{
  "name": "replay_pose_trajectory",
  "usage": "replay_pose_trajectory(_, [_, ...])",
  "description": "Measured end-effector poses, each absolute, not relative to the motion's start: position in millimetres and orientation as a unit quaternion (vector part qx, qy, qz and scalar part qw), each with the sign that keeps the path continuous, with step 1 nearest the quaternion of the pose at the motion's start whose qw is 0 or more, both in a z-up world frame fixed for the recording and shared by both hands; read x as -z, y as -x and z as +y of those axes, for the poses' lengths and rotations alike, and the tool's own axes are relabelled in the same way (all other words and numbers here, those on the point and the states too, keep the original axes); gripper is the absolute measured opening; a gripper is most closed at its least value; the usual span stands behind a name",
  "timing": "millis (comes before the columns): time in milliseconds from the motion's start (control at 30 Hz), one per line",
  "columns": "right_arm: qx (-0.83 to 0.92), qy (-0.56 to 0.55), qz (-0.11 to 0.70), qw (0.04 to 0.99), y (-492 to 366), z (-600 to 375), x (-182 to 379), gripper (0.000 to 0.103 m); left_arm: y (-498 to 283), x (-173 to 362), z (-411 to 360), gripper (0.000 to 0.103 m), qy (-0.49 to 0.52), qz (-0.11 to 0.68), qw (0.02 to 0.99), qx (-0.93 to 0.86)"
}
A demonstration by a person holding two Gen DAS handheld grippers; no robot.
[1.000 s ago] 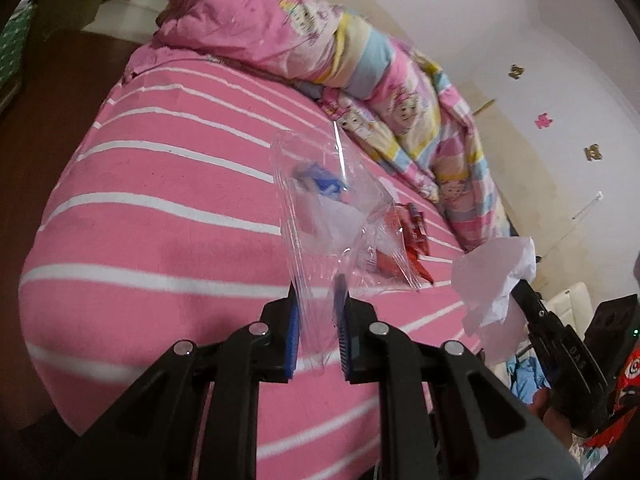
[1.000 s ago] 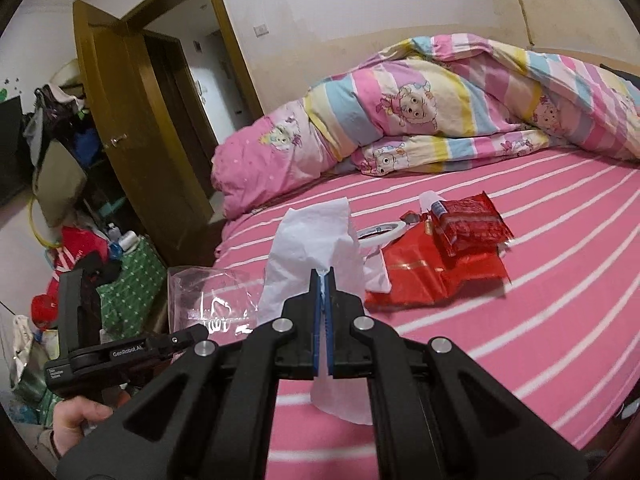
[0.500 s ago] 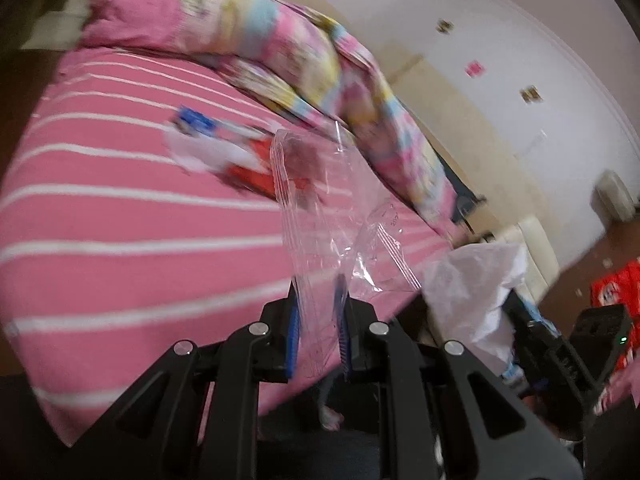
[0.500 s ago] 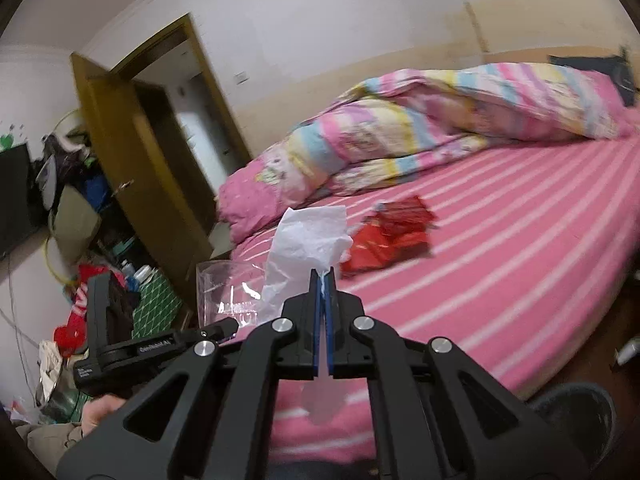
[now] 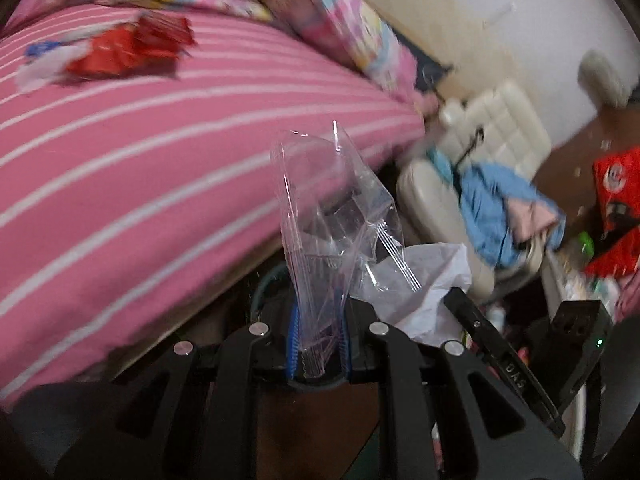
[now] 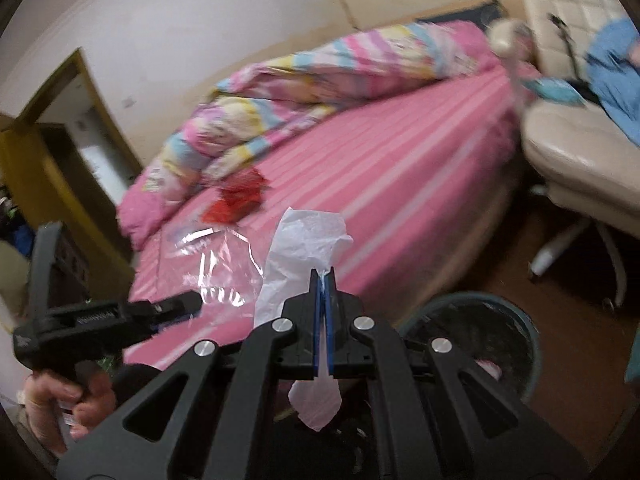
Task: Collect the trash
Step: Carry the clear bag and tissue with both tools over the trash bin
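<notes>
Bed (image 5: 168, 152): pink, striped — red wrappers (image 5: 128, 50) lay on it, uncollected.
Bin (image 6: 516, 316): stood on the floor by the bed's corner, just below the right tongs.
Left tongs (image 5: 319, 340): pinched a clear bag (image 5: 332, 216), held beside the bed edge.
Right tongs (image 6: 323, 324): pressed together on a white tissue (image 6: 304, 240) above the bin — not yet dropped.
Progress: two pieces in hand, wrappers left.
</notes>
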State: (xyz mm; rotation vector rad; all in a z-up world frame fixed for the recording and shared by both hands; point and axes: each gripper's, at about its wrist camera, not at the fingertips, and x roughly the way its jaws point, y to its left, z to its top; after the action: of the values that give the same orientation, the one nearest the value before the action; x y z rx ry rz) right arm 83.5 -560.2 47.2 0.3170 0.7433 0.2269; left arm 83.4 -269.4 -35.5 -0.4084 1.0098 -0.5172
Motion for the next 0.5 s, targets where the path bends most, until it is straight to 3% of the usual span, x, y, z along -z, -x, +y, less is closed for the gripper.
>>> replay_pose_trajectory(500, [0.009, -0.202, 0.486, 0.85, -104.0, -659.7, 81.8, 0.003, -119.2, 182.9, -404.9, 0.015, 0.006, 0.622, 0.734, 0.273])
